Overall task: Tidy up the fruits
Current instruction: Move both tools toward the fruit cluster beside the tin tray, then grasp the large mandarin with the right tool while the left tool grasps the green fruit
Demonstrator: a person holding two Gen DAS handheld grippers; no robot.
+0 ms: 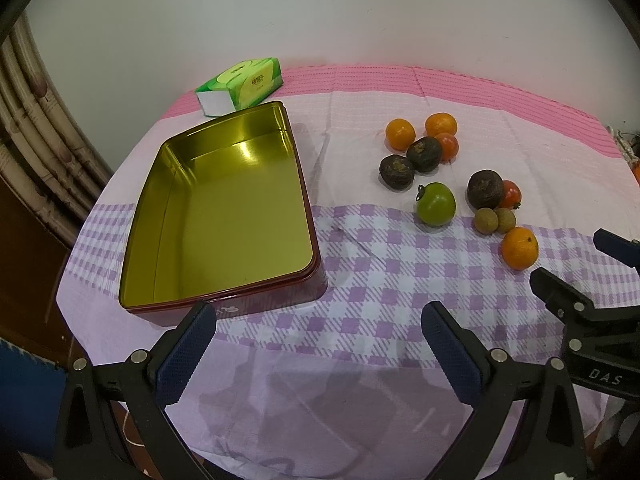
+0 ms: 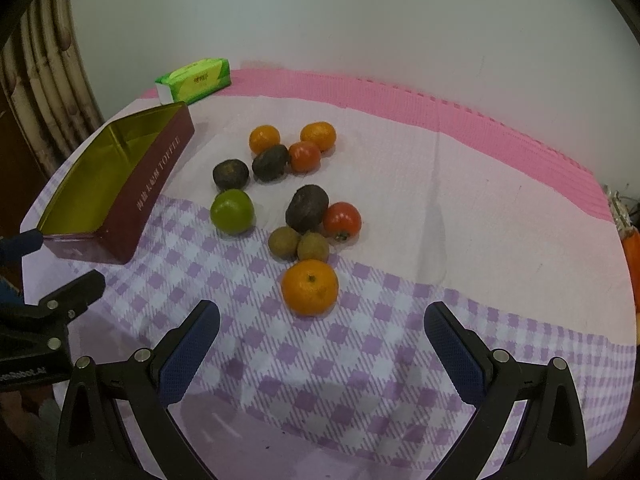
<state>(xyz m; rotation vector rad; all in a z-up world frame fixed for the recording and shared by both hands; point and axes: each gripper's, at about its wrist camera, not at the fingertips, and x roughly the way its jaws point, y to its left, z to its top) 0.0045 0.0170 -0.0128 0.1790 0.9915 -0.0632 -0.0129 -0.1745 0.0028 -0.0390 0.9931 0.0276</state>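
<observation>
Checked tablecloth (image 2: 400,320), empty tin (image 1: 224,216), fruit (image 2: 310,287) scattered right of tin, left tongs (image 1: 318,324) and right tongs (image 2: 322,326) both spread wide, holding nothing

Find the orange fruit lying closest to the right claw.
It is the lone orange on the checked part of the cloth, straight ahead of the open right claw. The other oranges sit farther back in the far cluster.

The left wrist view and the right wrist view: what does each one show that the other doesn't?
Only the left wrist view shows the whole bare gold floor of the tin and the open left claw. Only the right wrist view shows the tin's lettered maroon side and the open right claw. Both share the loose fruit, like the green fruit, and the tissue pack.
</observation>
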